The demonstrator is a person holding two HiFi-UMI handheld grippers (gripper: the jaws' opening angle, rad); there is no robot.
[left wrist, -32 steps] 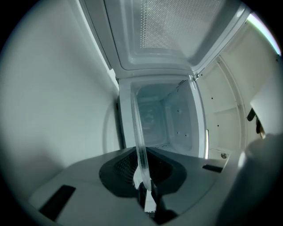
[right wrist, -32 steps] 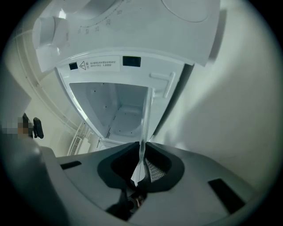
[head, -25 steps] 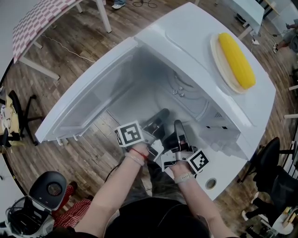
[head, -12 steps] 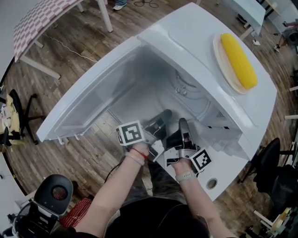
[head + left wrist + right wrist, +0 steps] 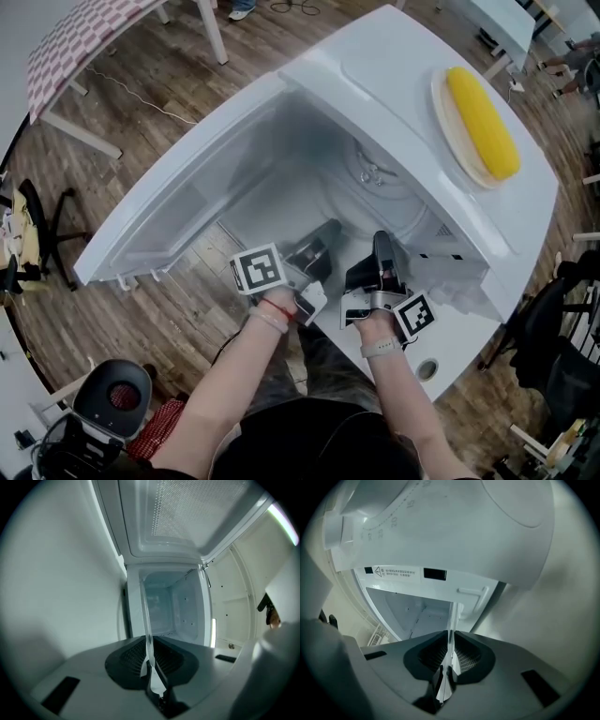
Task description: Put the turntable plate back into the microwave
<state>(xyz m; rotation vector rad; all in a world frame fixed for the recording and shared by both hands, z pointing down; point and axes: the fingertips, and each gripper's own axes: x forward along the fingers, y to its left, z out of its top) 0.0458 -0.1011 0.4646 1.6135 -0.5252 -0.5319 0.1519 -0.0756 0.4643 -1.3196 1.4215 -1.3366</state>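
The clear glass turntable plate [image 5: 392,201] lies partly inside the open white microwave [image 5: 375,84], and its rim shows as faint arcs over the cavity floor. My left gripper [image 5: 325,232] is shut on the plate's near left edge. My right gripper [image 5: 382,241] is shut on its near right edge. In the left gripper view the turntable plate [image 5: 146,620] runs edge-on as a thin clear strip between the closed left gripper [image 5: 150,660] jaws, towards the cavity. The right gripper view shows the same turntable plate [image 5: 452,620] clamped in the right gripper [image 5: 450,660].
The microwave door [image 5: 169,202] hangs open to the left. On top of the microwave a yellow corn cob [image 5: 482,105] rests on a cream plate [image 5: 445,117]. A checkered table [image 5: 70,37] stands far left, a black chair [image 5: 37,234] beside it and another chair [image 5: 548,337] at right.
The right gripper has moved right and a little deeper towards the cavity with the plate. The left gripper has barely moved.
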